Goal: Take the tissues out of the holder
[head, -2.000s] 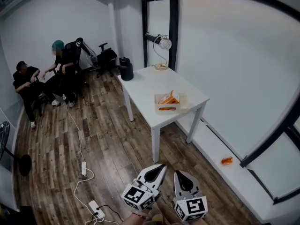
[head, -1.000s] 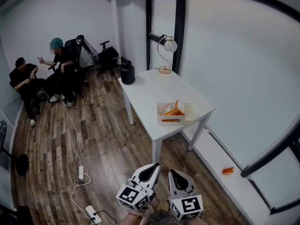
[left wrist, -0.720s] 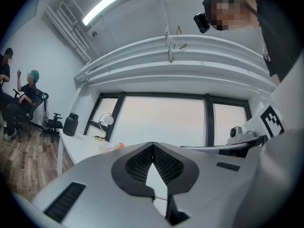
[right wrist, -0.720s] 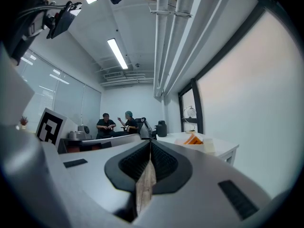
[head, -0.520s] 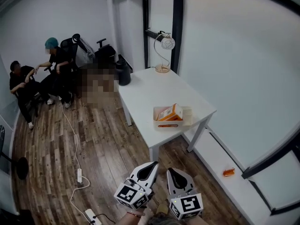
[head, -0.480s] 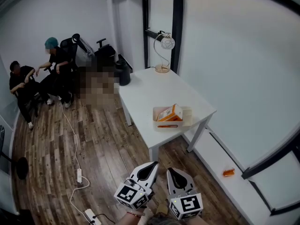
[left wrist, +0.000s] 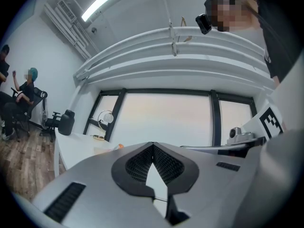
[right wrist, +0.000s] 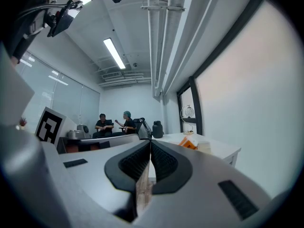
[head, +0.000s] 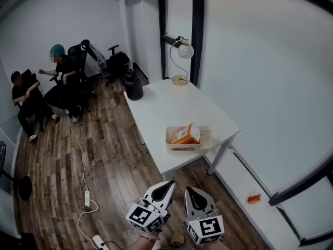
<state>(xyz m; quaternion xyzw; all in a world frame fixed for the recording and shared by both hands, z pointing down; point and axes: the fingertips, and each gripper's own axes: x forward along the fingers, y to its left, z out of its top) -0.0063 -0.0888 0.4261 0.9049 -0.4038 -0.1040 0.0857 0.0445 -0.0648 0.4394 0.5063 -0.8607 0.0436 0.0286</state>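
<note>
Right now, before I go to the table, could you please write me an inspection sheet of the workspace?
Surface: white table, mostly bare.
Job's things: holder near the table's front edge, orange tissue packs inside, one tilted up.
Clutter: lamp at the far end; black container by the far left corner; small orange item on the window ledge.
Grippers: left gripper and right gripper both shut, empty, low over the floor, short of the table.
Cables: cable with power strip on the floor, left.
Surroundings: two seated persons by the far wall.
</note>
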